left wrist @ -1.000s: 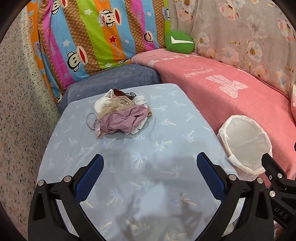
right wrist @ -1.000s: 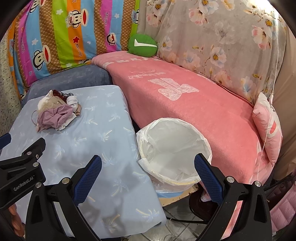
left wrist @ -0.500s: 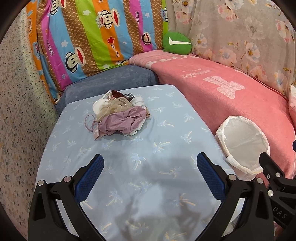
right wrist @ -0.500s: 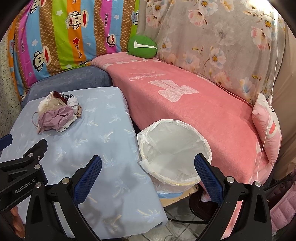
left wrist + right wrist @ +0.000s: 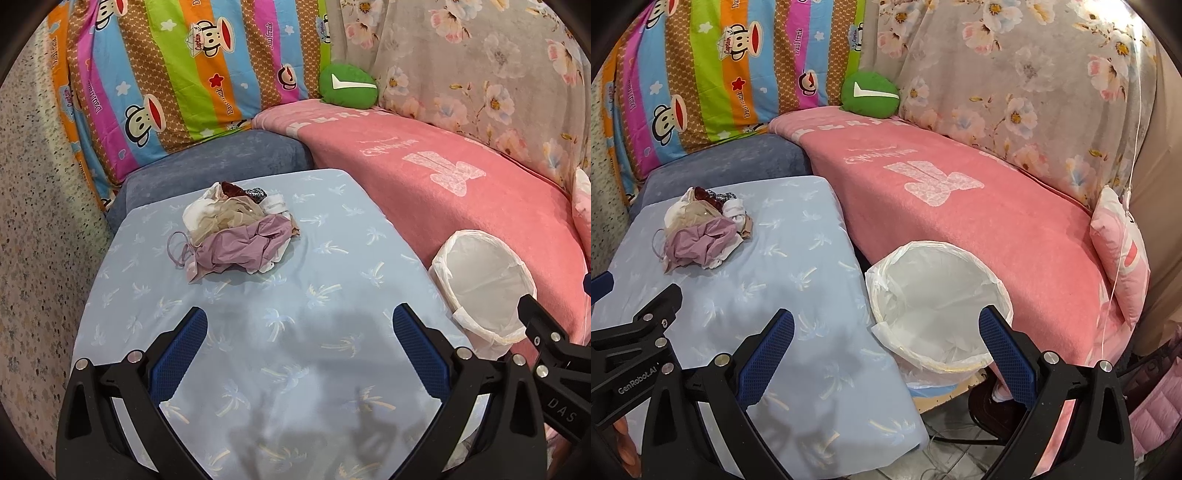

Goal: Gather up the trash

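Note:
A crumpled pile of trash [image 5: 238,229] in mauve, cream and white lies toward the far side of the light blue table [image 5: 295,369]; the right wrist view has the pile [image 5: 703,230] at the left. A white-lined bin [image 5: 484,284] stands off the table's right edge, seen close in the right wrist view as the bin [image 5: 938,306]. My left gripper [image 5: 299,336] hangs open over the near table, well short of the pile. My right gripper [image 5: 886,336] is open above the gap between table and bin. Nothing sits between either pair of fingers.
A pink blanket [image 5: 960,206] covers the couch beyond the bin, with a green cushion [image 5: 349,86] and striped monkey-print cloth [image 5: 177,74] behind. A grey-blue cushion [image 5: 221,162] borders the table's far edge. A pink pillow [image 5: 1123,251] lies at right.
Both views have drawn back slightly and shifted; the pile and bin sit a little lower and further left in the left view. Both grippers stay open and nothing was taken hold of.

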`<state>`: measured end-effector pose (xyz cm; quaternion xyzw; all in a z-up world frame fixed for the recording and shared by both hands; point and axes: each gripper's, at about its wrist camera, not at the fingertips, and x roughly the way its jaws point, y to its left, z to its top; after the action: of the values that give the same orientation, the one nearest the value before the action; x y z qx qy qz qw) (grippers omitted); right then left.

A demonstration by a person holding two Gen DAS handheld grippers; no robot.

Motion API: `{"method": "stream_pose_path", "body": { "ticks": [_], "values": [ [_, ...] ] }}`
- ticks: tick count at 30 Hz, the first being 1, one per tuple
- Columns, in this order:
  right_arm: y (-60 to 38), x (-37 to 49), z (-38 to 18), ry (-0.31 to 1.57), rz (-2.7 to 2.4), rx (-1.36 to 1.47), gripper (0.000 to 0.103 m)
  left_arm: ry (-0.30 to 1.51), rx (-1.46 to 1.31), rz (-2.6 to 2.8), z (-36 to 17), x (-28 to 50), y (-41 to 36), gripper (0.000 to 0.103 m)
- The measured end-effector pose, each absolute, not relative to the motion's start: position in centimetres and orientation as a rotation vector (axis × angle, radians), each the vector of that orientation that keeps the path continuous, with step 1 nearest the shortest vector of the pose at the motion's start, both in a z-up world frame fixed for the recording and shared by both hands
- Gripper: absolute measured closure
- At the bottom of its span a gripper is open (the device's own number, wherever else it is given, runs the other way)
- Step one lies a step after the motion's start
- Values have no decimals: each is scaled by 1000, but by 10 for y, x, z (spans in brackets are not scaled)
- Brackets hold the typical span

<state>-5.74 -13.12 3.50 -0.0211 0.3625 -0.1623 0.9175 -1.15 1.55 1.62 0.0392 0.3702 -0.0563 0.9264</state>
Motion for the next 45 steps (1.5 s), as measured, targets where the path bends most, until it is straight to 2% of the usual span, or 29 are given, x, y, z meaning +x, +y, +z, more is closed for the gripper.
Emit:
{"method": "stream_pose_path", "body": {
  "ticks": [19, 41, 45],
  "values": [
    [-104, -32, 15, 759, -285, 31, 6, 794, 33, -102, -4, 21, 70, 7],
    [-10, 87, -38, 794, -64, 151, 7, 880, -72, -56, -62, 110, 172, 7],
    [5, 112, -54, 822, -33, 173, 10, 924, -110, -65, -81, 128, 186, 7]
  ]
}}
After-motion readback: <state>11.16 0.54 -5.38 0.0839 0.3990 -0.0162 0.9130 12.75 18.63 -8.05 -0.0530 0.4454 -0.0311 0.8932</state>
